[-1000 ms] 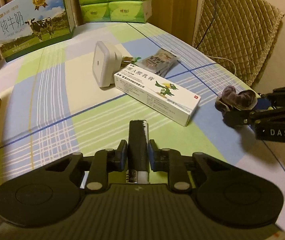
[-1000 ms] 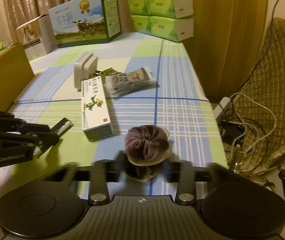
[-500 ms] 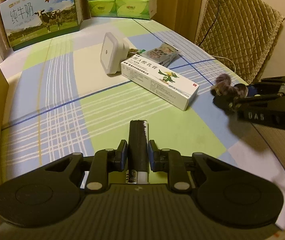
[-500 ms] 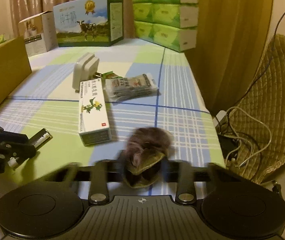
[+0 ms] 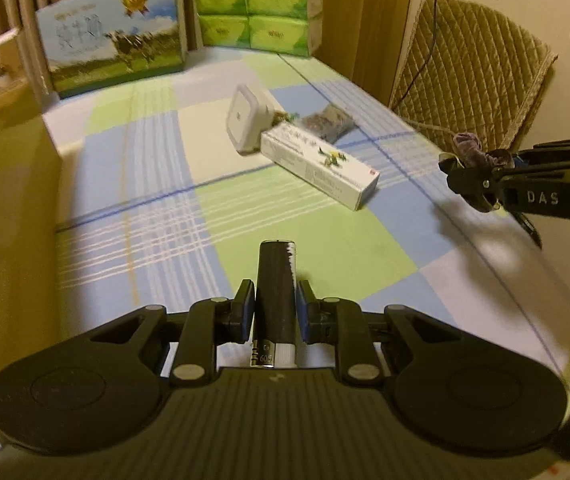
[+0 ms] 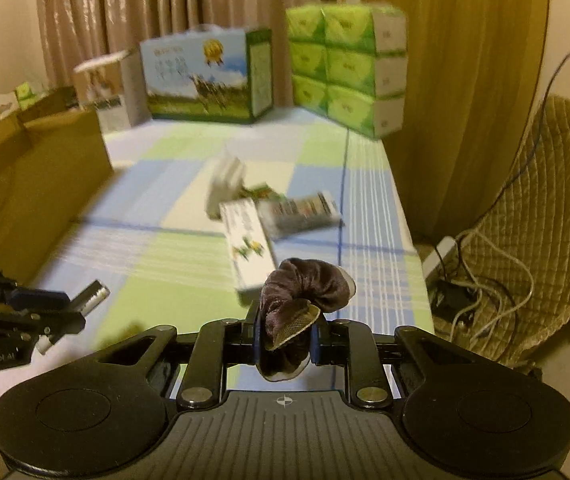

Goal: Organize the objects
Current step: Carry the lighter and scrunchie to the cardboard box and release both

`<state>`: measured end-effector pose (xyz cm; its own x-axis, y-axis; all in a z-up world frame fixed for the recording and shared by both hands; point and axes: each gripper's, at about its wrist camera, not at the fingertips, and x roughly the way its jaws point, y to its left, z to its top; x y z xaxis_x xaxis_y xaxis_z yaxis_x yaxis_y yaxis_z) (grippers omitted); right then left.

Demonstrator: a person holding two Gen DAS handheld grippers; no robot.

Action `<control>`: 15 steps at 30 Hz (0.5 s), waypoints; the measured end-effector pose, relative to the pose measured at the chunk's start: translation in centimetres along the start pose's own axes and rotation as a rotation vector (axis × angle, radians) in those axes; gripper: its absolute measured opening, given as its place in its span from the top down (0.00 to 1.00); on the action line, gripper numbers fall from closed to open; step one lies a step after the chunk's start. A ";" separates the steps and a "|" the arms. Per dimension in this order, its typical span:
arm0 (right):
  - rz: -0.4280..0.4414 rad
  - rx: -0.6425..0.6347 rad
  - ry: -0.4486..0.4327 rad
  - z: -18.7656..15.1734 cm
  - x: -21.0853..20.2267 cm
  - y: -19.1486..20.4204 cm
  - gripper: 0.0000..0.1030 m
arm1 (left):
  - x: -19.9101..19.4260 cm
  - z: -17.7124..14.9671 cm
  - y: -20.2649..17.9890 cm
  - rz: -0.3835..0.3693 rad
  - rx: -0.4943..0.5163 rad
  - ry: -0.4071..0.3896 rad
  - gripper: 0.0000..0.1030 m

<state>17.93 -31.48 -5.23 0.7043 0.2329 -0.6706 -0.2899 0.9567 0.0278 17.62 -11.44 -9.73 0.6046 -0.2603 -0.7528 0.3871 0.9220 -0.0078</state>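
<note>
My left gripper (image 5: 275, 312) is shut on a black tube with a white end (image 5: 276, 280) and holds it above the checked tablecloth; it also shows in the right wrist view (image 6: 65, 312). My right gripper (image 6: 285, 332) is shut on a dark purple velvet scrunchie (image 6: 305, 288), held in the air; it shows at the right of the left wrist view (image 5: 465, 176). A white ointment box (image 5: 319, 164), a white square adapter (image 5: 245, 118) and a snack packet (image 5: 327, 122) lie together mid-table.
An open cardboard box (image 6: 33, 184) stands at the table's left. A milk carton box (image 5: 115, 44) and stacked green tissue packs (image 5: 257, 4) stand at the back. A quilted chair (image 5: 473, 76) and loose cables (image 6: 481, 280) are past the right edge.
Both grippers have risen and pulled back from the table with their objects still held. The views tilt up, showing more of the curtain and the cardboard box.
</note>
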 end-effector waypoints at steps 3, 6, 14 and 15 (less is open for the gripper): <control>0.025 0.019 -0.029 1.3 -2.5 1.4 0.82 | -2.6 0.0 0.5 0.008 -0.011 -0.014 0.83; 0.060 0.045 -0.045 2.1 -4.7 3.2 0.82 | -5.4 -0.1 1.3 0.025 -0.030 -0.032 0.83; 0.163 0.019 -0.058 2.5 -8.1 9.9 0.82 | -11.6 -1.7 3.8 0.078 -0.083 -0.058 0.83; 0.174 0.012 -0.055 2.5 -8.3 10.7 0.82 | -12.4 -1.9 4.3 0.084 -0.093 -0.062 0.83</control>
<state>10.65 -22.74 2.49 0.6787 0.4045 -0.6130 -0.4034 0.9028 0.1491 10.45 -3.71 -1.74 0.6749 -0.1955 -0.7115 0.2692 0.9630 -0.0093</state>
